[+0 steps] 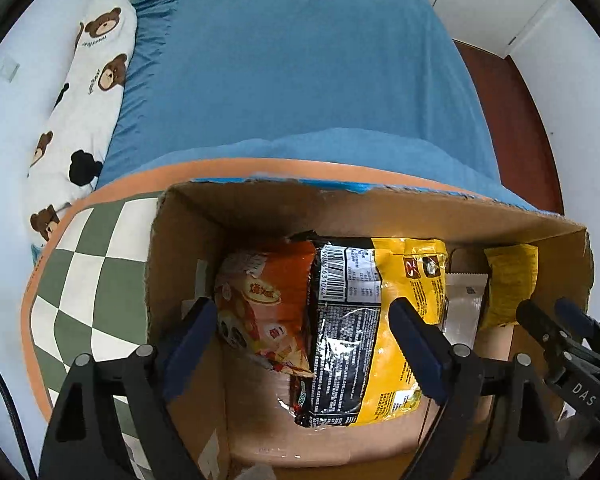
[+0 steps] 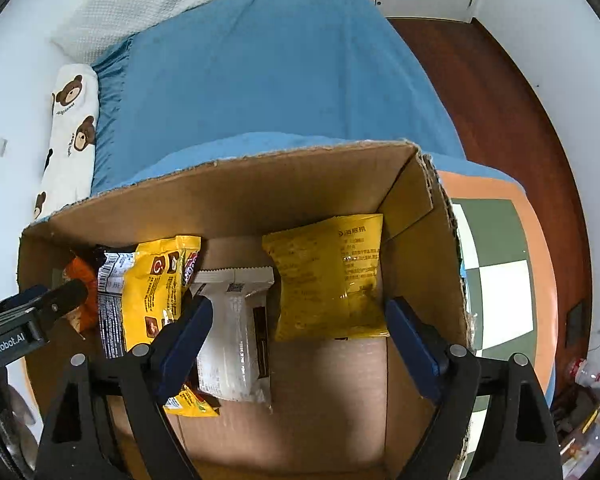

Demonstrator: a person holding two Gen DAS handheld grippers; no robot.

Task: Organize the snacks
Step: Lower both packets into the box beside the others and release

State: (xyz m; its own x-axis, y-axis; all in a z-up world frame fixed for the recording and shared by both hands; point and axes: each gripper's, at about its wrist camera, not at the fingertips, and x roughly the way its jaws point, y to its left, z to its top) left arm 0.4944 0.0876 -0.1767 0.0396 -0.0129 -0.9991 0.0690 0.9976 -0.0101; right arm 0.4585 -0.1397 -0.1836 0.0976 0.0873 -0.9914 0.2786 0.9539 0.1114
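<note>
An open cardboard box (image 1: pixel 260 208) holds several snack packs lying on its floor. My left gripper (image 1: pixel 300 320) points down into its left part, open, with an orange bag (image 1: pixel 268 308) and a black-and-yellow bag (image 1: pixel 364 328) below and between its fingers, not pinched. My right gripper (image 2: pixel 300 312) hangs open over the box's (image 2: pixel 260 200) right part, above a white packet (image 2: pixel 232 340) and a yellow packet (image 2: pixel 328 280). Each gripper shows in the other's view: the right gripper (image 1: pixel 548 308) at the right edge, the left gripper (image 2: pixel 58 290) at the left edge.
The box stands on a green-and-white checked cushion (image 1: pixel 84 280) with an orange border, on a bed with a blue sheet (image 1: pixel 300 80). A bear-print pillow (image 1: pixel 88 92) lies along the white wall. Dark wooden floor (image 2: pixel 500 100) runs along the right.
</note>
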